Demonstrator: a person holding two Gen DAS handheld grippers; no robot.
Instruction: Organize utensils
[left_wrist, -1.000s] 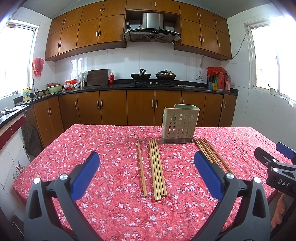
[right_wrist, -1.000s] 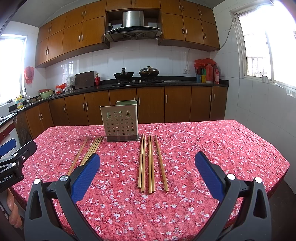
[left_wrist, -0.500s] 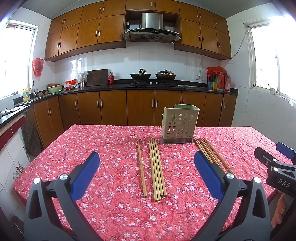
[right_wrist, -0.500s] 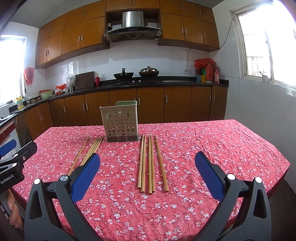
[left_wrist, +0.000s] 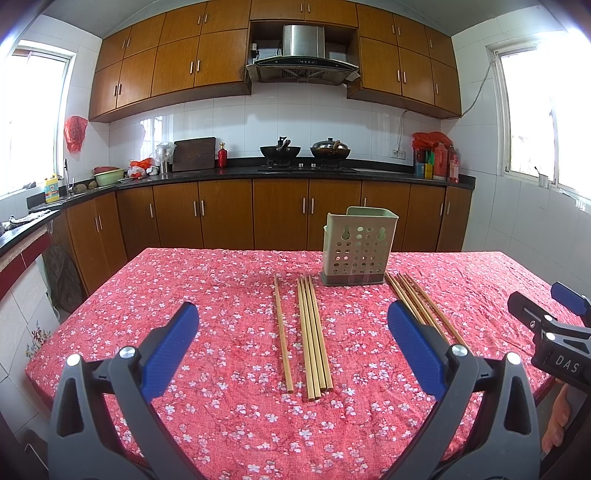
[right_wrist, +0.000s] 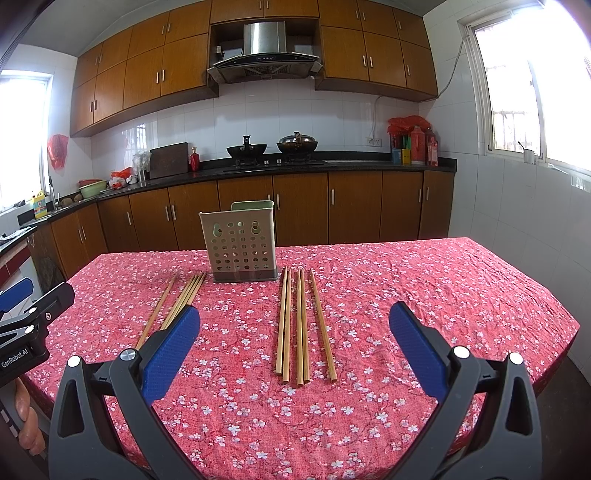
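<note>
A pale green perforated utensil holder (left_wrist: 357, 246) (right_wrist: 242, 245) stands upright at the middle of the red floral table (left_wrist: 221, 295). Two groups of bamboo chopsticks lie flat in front of it: the left group (left_wrist: 309, 332) (right_wrist: 177, 303) and the right group (left_wrist: 421, 306) (right_wrist: 301, 325). My left gripper (left_wrist: 293, 345) hovers open above the near table edge, facing the left group, nothing between its blue pads. My right gripper (right_wrist: 294, 343) is open too, facing the right group. Each gripper shows at the edge of the other's view.
Behind the table runs a black kitchen counter (left_wrist: 332, 173) with woks, bottles and wooden cabinets. The tablecloth (right_wrist: 443, 288) is wrinkled. A hand (right_wrist: 26, 421) holds the left gripper's handle at the lower left of the right wrist view.
</note>
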